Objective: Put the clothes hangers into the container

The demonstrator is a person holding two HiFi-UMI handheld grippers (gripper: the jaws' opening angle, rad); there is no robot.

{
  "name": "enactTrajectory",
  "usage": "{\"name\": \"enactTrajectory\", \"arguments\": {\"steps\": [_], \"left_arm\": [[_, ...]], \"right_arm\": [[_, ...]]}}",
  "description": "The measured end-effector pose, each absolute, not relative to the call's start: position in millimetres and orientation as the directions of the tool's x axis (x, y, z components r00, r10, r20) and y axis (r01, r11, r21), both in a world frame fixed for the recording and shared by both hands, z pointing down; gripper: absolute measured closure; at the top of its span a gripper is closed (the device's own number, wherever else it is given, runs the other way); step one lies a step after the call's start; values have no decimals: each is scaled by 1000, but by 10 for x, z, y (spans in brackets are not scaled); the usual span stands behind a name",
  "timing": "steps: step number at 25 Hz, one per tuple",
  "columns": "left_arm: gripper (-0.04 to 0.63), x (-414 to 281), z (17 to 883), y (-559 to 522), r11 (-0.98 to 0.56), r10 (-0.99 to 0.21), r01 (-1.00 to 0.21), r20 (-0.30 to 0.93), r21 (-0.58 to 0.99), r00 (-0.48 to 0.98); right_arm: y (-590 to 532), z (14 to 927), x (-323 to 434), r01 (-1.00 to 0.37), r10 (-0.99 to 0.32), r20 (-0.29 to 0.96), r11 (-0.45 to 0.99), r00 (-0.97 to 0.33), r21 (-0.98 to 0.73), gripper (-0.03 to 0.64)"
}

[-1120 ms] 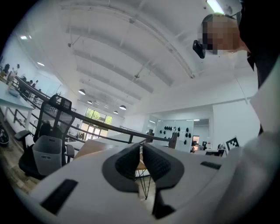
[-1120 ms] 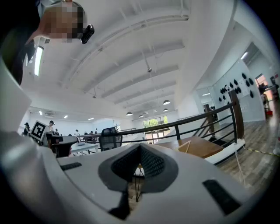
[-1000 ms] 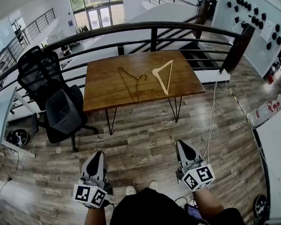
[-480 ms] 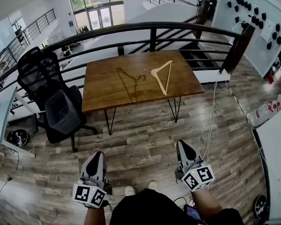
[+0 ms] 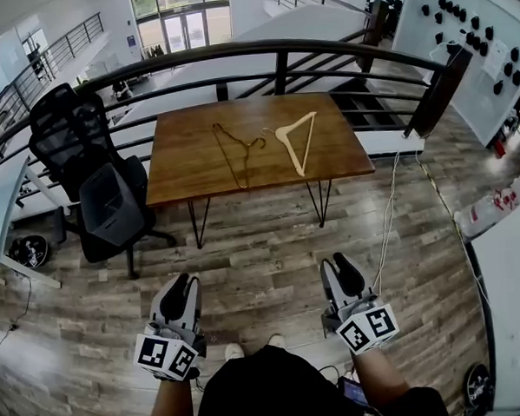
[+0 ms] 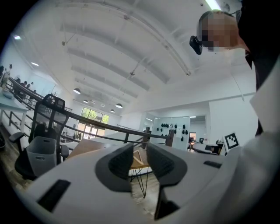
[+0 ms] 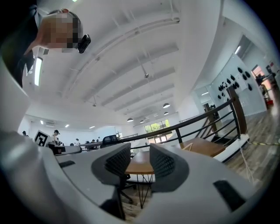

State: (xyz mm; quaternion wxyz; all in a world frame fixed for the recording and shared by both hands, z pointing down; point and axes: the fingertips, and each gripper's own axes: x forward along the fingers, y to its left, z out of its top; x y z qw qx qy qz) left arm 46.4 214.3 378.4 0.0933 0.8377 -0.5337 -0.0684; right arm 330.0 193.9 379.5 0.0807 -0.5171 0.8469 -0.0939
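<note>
left gripper (image 5: 184, 283) and right gripper (image 5: 340, 266) empty, jaws have just been opening, nothing between; approach step, I'd say; wire hanger (image 5: 235, 152) and wooden hanger (image 5: 298, 140) on table (image 5: 189, 176) at 12; container (image 5: 110, 206) on chair (image 5: 60, 126) at 10; next: walk up, pinch one hanger

Brown wood counter (image 5: 189, 176), rectangular, on thin black hairpin legs (image 5: 197, 228), standing on a wood-plank floor (image 5: 262, 246). Two things lie flat on its top, both in the far half near the middle. Wire hanger (image 5: 225, 152), thin and dark, lies left of centre with its hook pointing right. Wooden hanger (image 5: 305, 144), pale, lies just right of it with its hook pointing left. The two hooks are close together; can't tell if they touch. Rest of the top is bare wood.
</note>
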Motion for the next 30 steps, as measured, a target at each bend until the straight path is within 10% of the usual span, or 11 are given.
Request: {"name": "enactTrajectory", "arguments": {"steps": [3, 8, 30], "left_arm": [[348, 532, 3791, 2102, -398, -913, -889, -7, 227, 407], [283, 693, 3784, 2041, -382, -921, -903, -5, 197, 389], [262, 976, 3953, 1842, -325, -939, -918, 40, 229, 342]], "right_arm": [[1927, 3806, 3359, -855, -884, -40, 461, -466, -240, 390], [1862, 3786, 3493, -855, -884, -48, 463, -466, -232, 311], [1661, 4133, 4116, -871, -900, 27, 413, -435, -267, 319]]}}
